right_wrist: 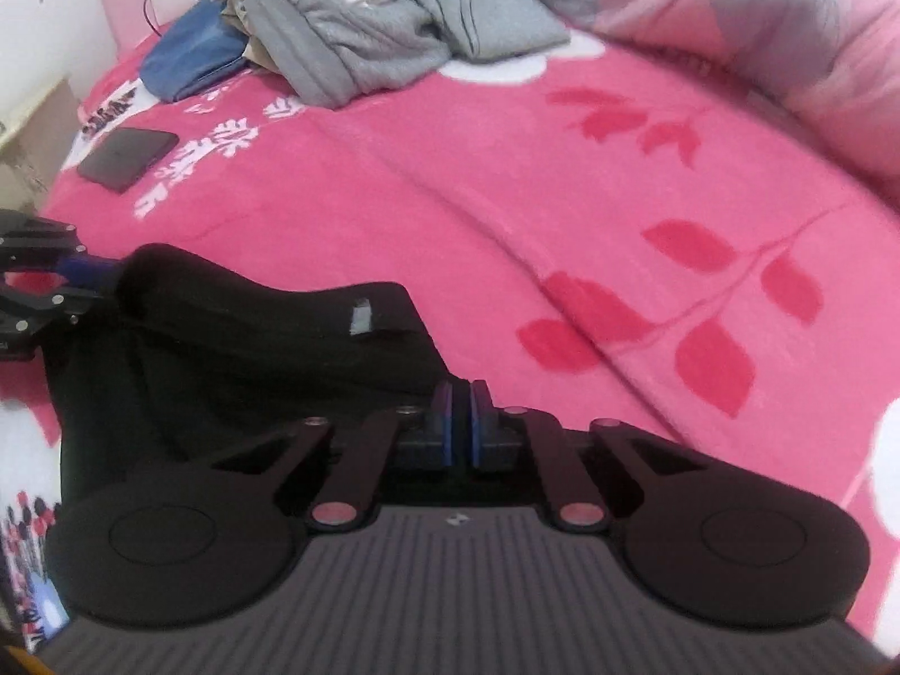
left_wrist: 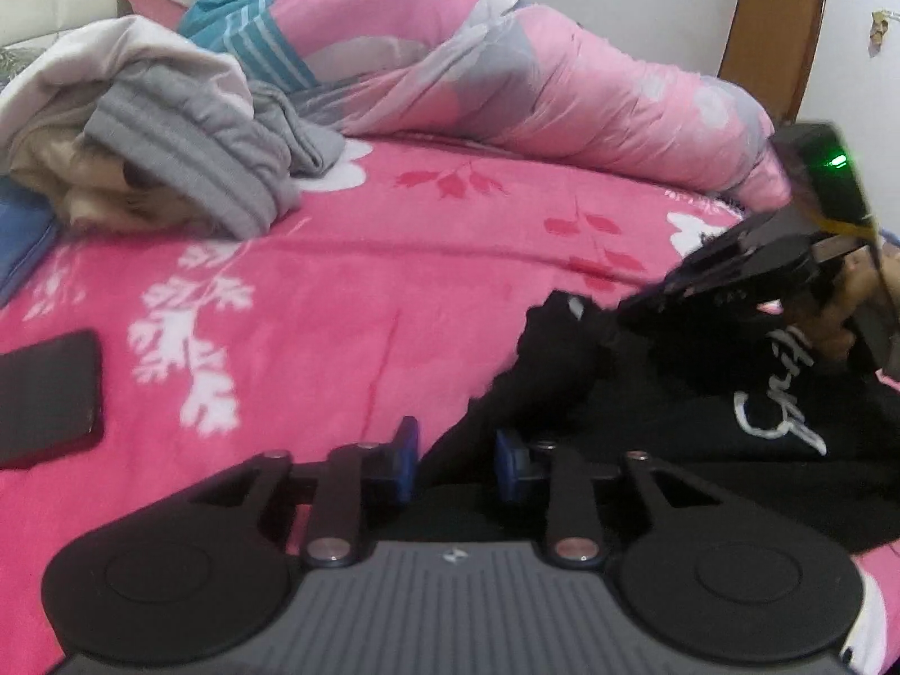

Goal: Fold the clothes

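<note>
A black garment (left_wrist: 647, 450) with white script lies on the pink floral bedspread (left_wrist: 337, 292), bunched up at its far edge. My left gripper (left_wrist: 457, 464) is open, its blue pads (left_wrist: 406, 458) standing either side of the garment's left edge. In the right wrist view the same garment (right_wrist: 253, 349) spreads to the left, with a small white label on it. My right gripper (right_wrist: 462, 422) has its blue pads pressed together on the garment's edge. A hand holds that gripper (left_wrist: 635, 304) at the right, where the cloth rises to its tips. The left gripper (right_wrist: 93, 275) touches the garment's far left corner.
A heap of grey and beige clothes (left_wrist: 169, 140) sits at the back left, with a blue cloth (right_wrist: 191, 62) beside it. A dark phone (left_wrist: 45, 394) lies on the bedspread at the left. A rolled pink duvet (left_wrist: 562, 84) runs along the back. A brown door (left_wrist: 776, 17) stands behind.
</note>
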`<act>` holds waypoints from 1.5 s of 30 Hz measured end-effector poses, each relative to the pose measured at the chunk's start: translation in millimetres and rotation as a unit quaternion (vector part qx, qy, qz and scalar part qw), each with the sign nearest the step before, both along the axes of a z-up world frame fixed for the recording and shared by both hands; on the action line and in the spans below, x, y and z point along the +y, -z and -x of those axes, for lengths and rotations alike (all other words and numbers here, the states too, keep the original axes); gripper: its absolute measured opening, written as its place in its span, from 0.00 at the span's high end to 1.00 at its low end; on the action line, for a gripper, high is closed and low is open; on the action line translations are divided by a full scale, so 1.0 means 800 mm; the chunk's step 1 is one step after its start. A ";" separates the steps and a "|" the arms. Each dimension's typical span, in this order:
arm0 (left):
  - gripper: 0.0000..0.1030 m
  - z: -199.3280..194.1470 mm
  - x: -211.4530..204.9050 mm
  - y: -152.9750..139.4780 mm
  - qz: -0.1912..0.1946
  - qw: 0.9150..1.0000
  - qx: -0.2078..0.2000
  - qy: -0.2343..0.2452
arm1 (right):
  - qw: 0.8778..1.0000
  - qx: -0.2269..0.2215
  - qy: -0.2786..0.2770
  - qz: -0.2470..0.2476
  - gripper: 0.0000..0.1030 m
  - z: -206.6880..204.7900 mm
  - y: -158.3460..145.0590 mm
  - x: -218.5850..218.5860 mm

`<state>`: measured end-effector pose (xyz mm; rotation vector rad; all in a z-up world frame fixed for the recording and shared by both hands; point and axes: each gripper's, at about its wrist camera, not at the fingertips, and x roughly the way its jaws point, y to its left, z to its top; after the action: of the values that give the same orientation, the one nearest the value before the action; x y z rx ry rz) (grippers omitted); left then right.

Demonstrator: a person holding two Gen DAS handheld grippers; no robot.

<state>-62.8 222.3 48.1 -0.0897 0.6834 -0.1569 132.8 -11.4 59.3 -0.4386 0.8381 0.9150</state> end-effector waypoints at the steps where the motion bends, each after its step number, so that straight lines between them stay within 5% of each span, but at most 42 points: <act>1: 0.60 0.002 0.002 0.001 0.002 1.000 0.002 -0.003 | 1.000 -0.023 0.001 -0.004 0.97 0.011 -0.008 0.000; 9: 0.72 0.026 0.010 0.002 0.002 1.000 -0.007 -0.020 | 0.986 -0.139 -0.050 -0.080 0.97 0.154 -0.093 -0.058; 19: 0.75 0.041 0.006 0.010 -0.018 0.999 -0.023 -0.018 | 0.985 -0.117 -0.112 0.055 0.93 0.293 -0.010 -0.080; 24: 0.72 0.042 0.005 0.013 -0.023 0.999 -0.030 -0.017 | 0.983 -0.145 -0.111 0.019 0.71 0.302 -0.049 -0.096; 29: 0.70 0.045 0.007 0.016 -0.018 0.999 -0.036 -0.017 | 0.983 -0.163 -0.081 0.013 0.67 0.262 -0.061 -0.098; 38: 0.61 0.044 0.012 0.020 -0.009 0.999 -0.042 -0.015 | 0.989 -0.071 -0.125 0.034 0.47 0.198 -0.024 -0.042; 41: 0.59 0.044 0.012 0.020 -0.008 0.999 -0.043 -0.016 | 0.992 -0.024 -0.107 0.064 0.51 0.184 -0.004 -0.033; 44: 0.53 0.042 0.012 0.019 -0.009 0.999 -0.039 -0.017 | 0.995 -0.028 -0.079 0.057 0.91 0.189 -0.012 -0.041; 45: 0.45 0.041 0.012 0.018 -0.010 0.999 -0.036 -0.020 | 0.995 -0.051 -0.064 0.050 0.95 0.195 -0.021 -0.046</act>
<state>-95.9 231.8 33.5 -0.0782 0.6111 -0.1152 -23.1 -48.4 75.9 -0.6267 0.7704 0.9628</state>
